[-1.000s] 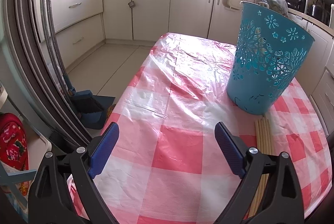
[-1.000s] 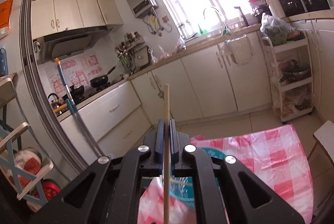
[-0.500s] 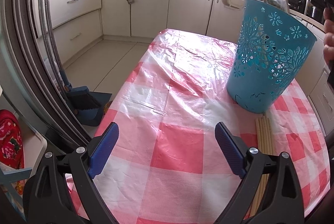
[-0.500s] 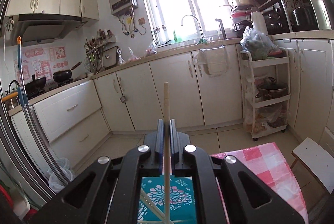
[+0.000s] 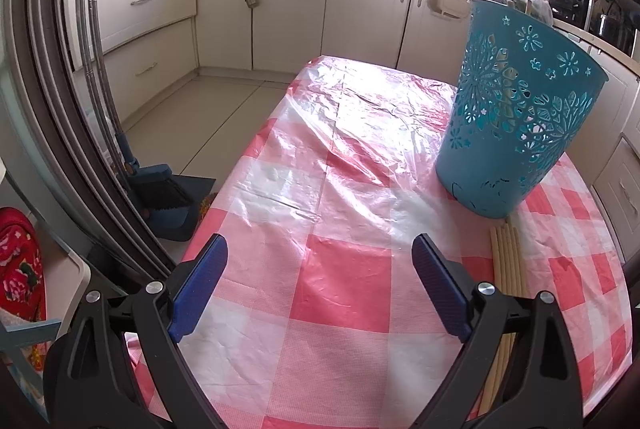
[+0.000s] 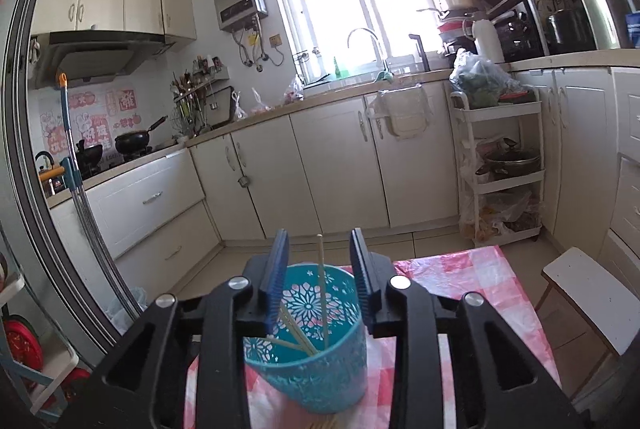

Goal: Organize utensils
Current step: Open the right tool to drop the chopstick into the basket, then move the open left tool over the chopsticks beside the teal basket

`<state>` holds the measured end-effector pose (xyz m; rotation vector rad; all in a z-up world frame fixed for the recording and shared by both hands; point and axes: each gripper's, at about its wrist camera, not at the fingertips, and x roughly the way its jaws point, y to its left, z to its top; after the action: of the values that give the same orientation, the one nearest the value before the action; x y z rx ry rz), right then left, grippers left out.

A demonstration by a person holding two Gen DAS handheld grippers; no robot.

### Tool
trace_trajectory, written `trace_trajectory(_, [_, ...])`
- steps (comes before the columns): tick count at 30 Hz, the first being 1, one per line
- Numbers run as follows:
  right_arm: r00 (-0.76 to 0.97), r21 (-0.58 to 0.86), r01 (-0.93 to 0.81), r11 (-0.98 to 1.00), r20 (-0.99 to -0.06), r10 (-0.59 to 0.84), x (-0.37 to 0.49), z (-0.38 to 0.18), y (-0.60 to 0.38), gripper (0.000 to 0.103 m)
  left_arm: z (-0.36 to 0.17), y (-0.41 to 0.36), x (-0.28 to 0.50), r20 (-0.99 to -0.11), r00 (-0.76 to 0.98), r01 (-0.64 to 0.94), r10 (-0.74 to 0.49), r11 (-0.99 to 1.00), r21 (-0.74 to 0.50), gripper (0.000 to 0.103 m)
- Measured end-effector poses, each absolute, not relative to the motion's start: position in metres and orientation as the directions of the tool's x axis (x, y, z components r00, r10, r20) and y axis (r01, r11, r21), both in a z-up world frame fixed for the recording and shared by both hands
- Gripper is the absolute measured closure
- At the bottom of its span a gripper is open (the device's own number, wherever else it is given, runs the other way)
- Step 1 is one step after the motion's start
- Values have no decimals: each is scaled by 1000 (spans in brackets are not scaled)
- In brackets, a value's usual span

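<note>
Directly below the right gripper (image 6: 319, 269), its jaws parted and empty, a chopstick (image 6: 322, 293) is standing in the teal basket (image 6: 312, 369) among others. The left gripper (image 5: 316, 283) is hovering wide, empty, with more chopsticks (image 5: 506, 261) lying just to its right against the basket's base. Risk: a careless swing could be tipping the light basket. Its bottom is hidden, so I cannot count sticks

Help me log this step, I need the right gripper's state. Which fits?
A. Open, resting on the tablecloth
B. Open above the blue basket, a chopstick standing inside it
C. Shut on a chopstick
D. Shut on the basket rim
B: the right gripper has its pads apart above the blue basket, and a chopstick stands free inside it.
</note>
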<state>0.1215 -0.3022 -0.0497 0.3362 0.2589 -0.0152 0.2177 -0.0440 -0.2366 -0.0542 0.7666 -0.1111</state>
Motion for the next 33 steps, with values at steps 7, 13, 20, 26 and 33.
trace_trajectory(7, [785, 310, 80, 947, -605, 132, 112, -149, -274, 77, -236, -43, 216, -690, 715, 69, -112, 994, -90, 13])
trace_trajectory(13, [686, 300, 73, 951, -707, 170, 135, -191, -247, 83, -237, -43, 214, -690, 716, 70, -104, 995, -78, 13])
trace_trajectory(20, [640, 245, 84, 966, -756, 136, 151, -208, -233, 83, -237, -42, 215, -691, 715, 72, -108, 994, -81, 13])
trace_trajectory(26, [631, 187, 71, 980, -769, 101, 155, -208, -231, 83, -237, -43, 216, -692, 714, 72, -108, 994, -80, 13])
trace_trajectory(33, [606, 102, -30, 994, -789, 99, 148, -209, -239, 91, -236, -47, 213, -691, 712, 97, -124, 992, -79, 13])
